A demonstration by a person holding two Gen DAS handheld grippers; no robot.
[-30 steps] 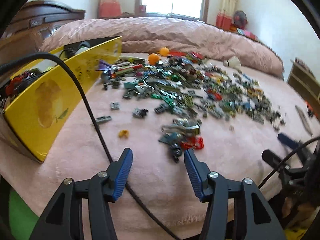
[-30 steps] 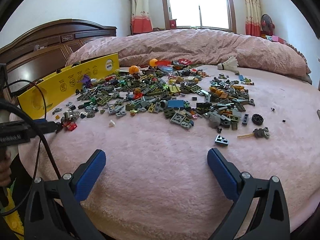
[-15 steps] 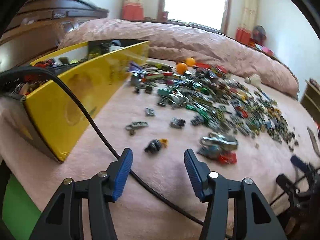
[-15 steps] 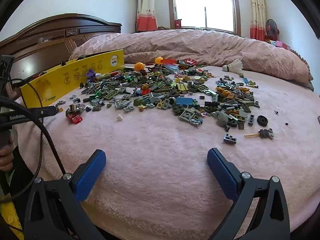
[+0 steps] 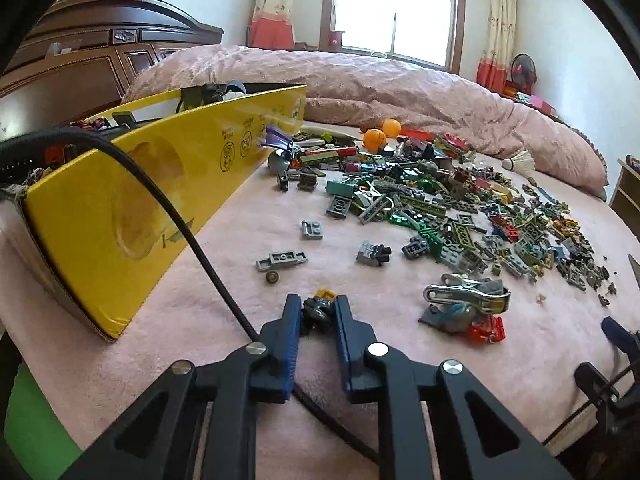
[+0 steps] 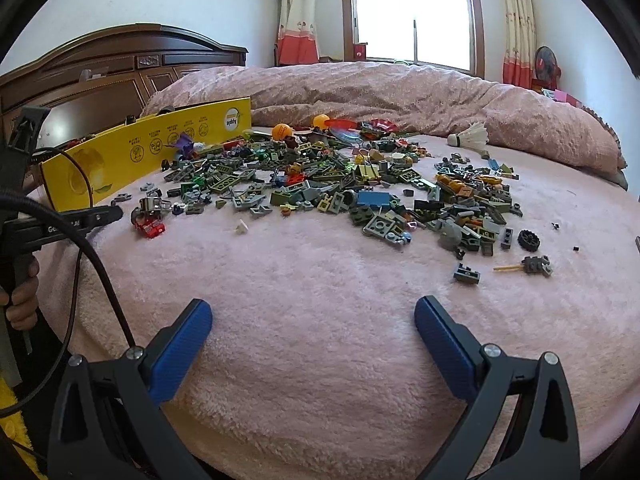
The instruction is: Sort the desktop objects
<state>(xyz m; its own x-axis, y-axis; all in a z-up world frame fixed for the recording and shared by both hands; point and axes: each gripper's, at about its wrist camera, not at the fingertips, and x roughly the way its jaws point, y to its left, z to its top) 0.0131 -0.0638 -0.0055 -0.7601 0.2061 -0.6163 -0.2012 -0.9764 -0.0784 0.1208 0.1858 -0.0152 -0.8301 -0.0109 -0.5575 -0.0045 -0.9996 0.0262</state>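
Left gripper [image 5: 317, 309] is closing its blue pads on a small dark toy piece [image 5: 318, 307] with a yellow-orange bit at its far end — the piece sits between the pads, which already touch its sides, low on the pink blanket [image 5: 224, 280] near the front edge of the bed. A black cable [image 5: 188, 232] runs across the blanket just left of it. Further left, a long yellow box [image 5: 120, 208] lies at an angle, with dark parts showing above its rim. Right of the gripper lies a metal clip [image 5: 468, 294] on top of a red piece [image 5: 486, 328]. Beyond them a wide scatter of building bricks [image 5: 460, 208] covers the middle of the bed, with two orange balls [image 5: 376, 136] and a white shuttlecock [image 5: 520, 162] at its far side.

Right gripper [image 6: 312, 320] hovers over bare blanket with its jaws spread wide and nothing between them — the brick pile sits well beyond its fingertips. At the left edge of the right wrist view, a hand [image 6: 22, 292] grips the handle of the left gripper.
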